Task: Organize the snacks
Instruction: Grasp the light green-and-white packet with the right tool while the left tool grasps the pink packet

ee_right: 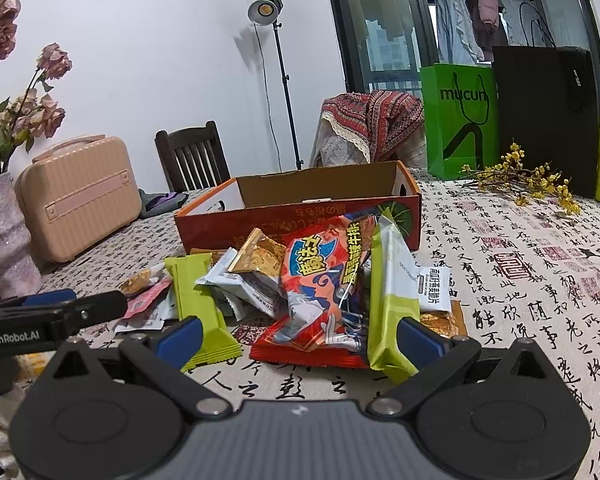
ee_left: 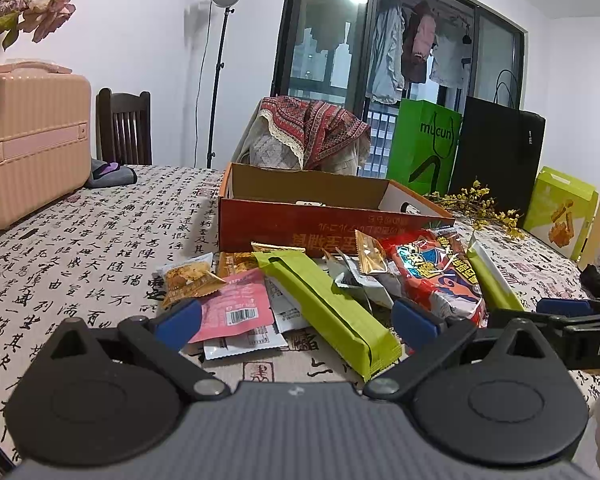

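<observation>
Honestly, nothing is gripped yet: the left tool (ee_left: 296, 322) is held wide open and empty, and the right tool (ee_right: 298, 338) is spread open and empty too. The snack pile (ee_right: 300, 280) is heaped on the tabletop (ee_right: 520, 280) just ahead of both tools, with the orange cardboard box (ee_right: 300, 216) right behind it, farther out from the fingertips.

For the left tool, the long green bar (ee_left: 328, 304) is lying straight between the blue fingertips (ee_left: 178, 322), slanted across the gap, so that one looks like the easy pick. It's probably best grabbed across its narrow width near the middle, so it doesn't droop or get dragged over the pink packet (ee_left: 236, 308) beside it.

For the right tool, the red chip bag (ee_right: 324, 292) is sitting dead ahead between the fingers, with a second green bar (ee_right: 392, 300) leaning against it toward the right finger. A light pinch is advised, since that bag looks puffy and crushable.
</observation>
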{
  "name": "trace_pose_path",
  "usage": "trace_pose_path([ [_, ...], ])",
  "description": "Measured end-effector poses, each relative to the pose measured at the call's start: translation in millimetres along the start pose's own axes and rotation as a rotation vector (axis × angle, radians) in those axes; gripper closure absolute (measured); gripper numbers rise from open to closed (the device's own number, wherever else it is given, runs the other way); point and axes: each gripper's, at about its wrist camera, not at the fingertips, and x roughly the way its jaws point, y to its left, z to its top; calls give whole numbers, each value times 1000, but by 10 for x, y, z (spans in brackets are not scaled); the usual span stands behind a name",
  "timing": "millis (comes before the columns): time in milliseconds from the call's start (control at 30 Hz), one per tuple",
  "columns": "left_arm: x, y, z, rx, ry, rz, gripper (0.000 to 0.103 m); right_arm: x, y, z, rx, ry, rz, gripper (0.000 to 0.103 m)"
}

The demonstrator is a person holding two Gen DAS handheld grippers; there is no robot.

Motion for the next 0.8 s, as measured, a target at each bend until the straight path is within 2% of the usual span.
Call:
trace_pose_path([
  [367,117,56,139,11,-7,23,0,225,-312,197,11,-22,-77,2],
  [600,253,162,139,-12,22,70,0,523,-683,252,93,64,-80,51],
  [800,309,228,142,-28,36,87,0,702,-762,216,121,109,-50,58],
])
